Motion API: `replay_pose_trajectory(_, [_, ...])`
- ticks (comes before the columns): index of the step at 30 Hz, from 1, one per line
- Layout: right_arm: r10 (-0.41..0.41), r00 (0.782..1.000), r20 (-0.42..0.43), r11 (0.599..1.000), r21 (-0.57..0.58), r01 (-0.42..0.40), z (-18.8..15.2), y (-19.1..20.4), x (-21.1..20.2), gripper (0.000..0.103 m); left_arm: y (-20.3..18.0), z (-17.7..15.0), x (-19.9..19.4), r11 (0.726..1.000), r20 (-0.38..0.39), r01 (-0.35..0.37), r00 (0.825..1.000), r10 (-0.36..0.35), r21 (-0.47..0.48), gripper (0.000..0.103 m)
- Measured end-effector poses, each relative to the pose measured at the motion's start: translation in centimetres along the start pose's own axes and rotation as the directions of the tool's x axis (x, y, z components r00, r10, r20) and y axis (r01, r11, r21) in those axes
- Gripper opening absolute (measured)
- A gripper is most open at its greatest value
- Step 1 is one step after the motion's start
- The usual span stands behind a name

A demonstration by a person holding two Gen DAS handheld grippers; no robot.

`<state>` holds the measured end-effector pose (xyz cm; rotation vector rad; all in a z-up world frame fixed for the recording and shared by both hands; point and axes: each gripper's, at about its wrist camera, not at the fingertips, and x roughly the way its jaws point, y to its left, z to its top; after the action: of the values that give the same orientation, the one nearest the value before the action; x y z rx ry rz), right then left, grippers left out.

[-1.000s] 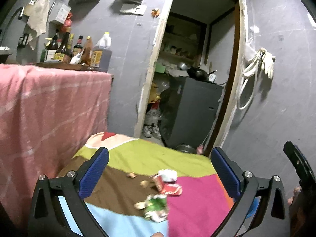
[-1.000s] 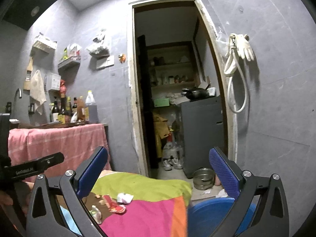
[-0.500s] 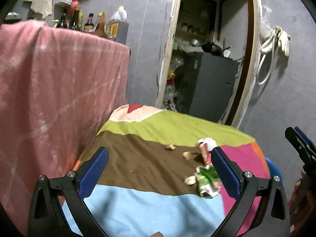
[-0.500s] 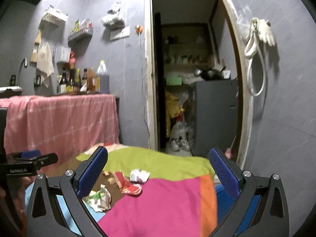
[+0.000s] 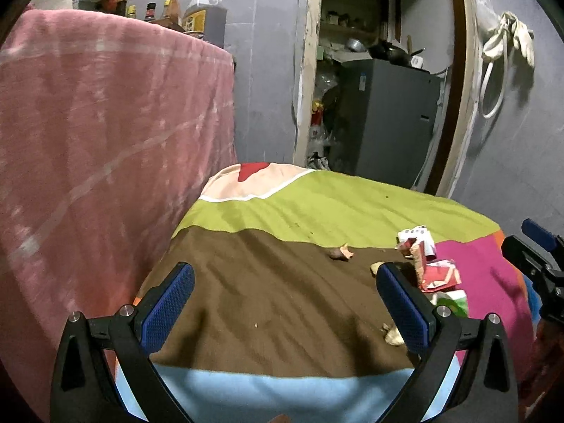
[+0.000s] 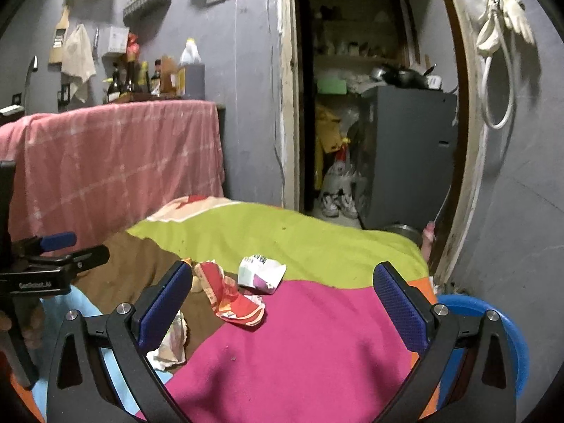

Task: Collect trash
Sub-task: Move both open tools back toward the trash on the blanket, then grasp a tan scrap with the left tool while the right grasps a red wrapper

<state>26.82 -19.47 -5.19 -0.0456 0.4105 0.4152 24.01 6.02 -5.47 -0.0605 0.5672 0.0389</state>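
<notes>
Jaws spread on both grippers; red wrapper [image 6: 229,299] lies lengthwise toward the doorway.

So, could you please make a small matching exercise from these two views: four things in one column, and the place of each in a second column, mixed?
Things
1. red wrapper
2. white crumpled paper
3. blue bin
4. white gloves

Places
a. hanging on the grey wall, right of the doorway
b. on the blanket where the brown patch meets the pink one
c. beside the table, low at the right
d. at the edge of the green patch, just behind the red piece

Pairs: 1-b, 2-d, 3-c, 4-a
</notes>
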Motion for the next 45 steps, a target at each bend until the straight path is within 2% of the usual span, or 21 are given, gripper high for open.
replay_pose_trajectory(19, [0.045, 0.989, -0.144, 0.999, 0.009, -0.044, -0.2, 0.8, 4.8, 0.103, 0.8, 1.3, 3.2, 0.999, -0.016, -0.024, 1.0, 0.025, 0.021, 0.101])
replay_pose_trajectory(29, [0.035, 0.968, -0.25, 0.999, 0.01, -0.034, -0.6, 0.9, 7.1, 0.103, 1.2, 1.3, 5.6, 0.999, -0.114, -0.034, 0.993, 0.034, -0.003, 0.101])
replay_pose_trajectory(38, [0.07, 0.934, -0.351, 0.998, 0.025, -0.065, -0.9, 0.9, 9.2, 0.102, 1.4, 1.2, 7.5, 0.999, -0.205, 0.014, 0.978, -0.021, -0.037, 0.101])
replay_pose_trajectory(42, [0.093, 0.915, -0.394, 0.996, 0.041, -0.083, -1.1, 0.8, 10.0, 0.088, 1.0, 1.3, 8.0, 0.998, -0.228, 0.049, 0.972, -0.054, -0.027, 0.101])
replay_pose_trajectory(45, [0.099, 0.913, -0.396, 0.995, 0.061, -0.082, -1.2, 0.4, 10.1, 0.078, 0.5, 1.3, 8.2, 0.997, -0.238, 0.074, 0.968, -0.074, -0.011, 0.101])
